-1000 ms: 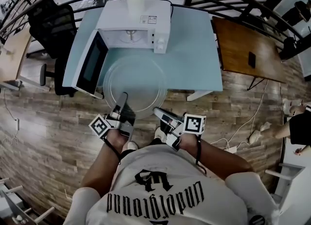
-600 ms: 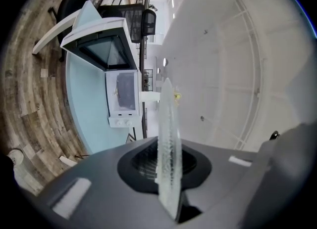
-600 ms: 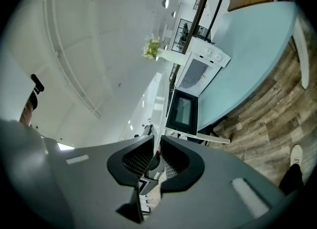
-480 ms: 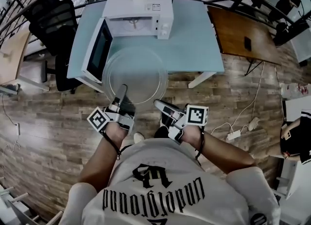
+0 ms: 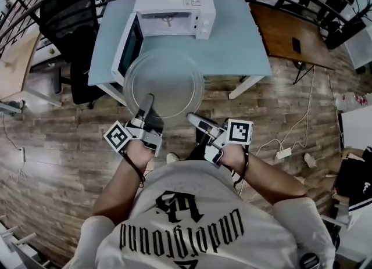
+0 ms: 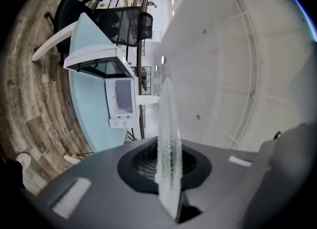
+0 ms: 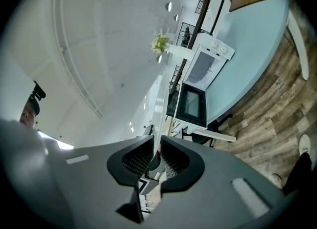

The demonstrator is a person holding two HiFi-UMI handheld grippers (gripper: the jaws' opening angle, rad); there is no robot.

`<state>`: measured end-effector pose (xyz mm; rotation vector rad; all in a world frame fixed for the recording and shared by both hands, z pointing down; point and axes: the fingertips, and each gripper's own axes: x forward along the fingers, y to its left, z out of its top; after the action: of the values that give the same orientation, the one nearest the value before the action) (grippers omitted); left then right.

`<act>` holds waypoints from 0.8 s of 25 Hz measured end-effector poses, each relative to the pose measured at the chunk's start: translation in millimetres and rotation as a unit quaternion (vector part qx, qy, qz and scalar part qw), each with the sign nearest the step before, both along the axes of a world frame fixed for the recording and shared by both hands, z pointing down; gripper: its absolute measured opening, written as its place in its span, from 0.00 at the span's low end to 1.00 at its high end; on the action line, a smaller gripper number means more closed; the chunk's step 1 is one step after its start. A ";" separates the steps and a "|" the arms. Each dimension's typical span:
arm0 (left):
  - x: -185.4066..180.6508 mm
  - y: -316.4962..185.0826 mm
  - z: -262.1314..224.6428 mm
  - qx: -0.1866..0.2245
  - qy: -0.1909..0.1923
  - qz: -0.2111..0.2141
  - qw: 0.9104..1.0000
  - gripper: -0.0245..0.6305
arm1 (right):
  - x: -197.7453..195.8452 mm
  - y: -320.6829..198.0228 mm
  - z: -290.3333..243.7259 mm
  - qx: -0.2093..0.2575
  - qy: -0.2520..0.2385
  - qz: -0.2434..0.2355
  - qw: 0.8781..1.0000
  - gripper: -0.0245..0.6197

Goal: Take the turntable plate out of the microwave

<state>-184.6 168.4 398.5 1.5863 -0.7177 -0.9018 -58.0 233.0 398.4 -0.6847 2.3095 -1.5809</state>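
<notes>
The glass plate (image 5: 164, 82) is out of the oven: clear, round, held flat in the air just in front of the microwave (image 5: 174, 7), half over the front edge of the table (image 5: 238, 35). The left gripper (image 5: 149, 100) and the right gripper (image 5: 193, 118) each pinch its near rim. The white microwave sits on the table, its door (image 5: 129, 44) swung wide open to the left.

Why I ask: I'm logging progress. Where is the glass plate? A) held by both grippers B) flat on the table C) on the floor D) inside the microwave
A: the left gripper and right gripper both clamp the near rim of the glass plate, outside the microwave.
</notes>
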 end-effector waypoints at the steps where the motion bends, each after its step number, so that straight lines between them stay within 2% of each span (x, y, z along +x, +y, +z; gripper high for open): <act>1: -3.5 2.3 -1.3 0.000 0.001 0.000 1.000 0.15 | -3.6 2.4 -0.7 -0.001 0.000 0.001 1.000 0.11; 20: -21.4 6.6 -4.8 0.001 0.006 0.005 1.000 0.15 | -22.3 7.7 -8.0 0.007 0.003 0.006 1.000 0.11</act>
<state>-206.0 175.0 393.7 1.5833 -0.7018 -0.9040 -80.4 240.7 390.3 -0.6994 2.3147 -1.5595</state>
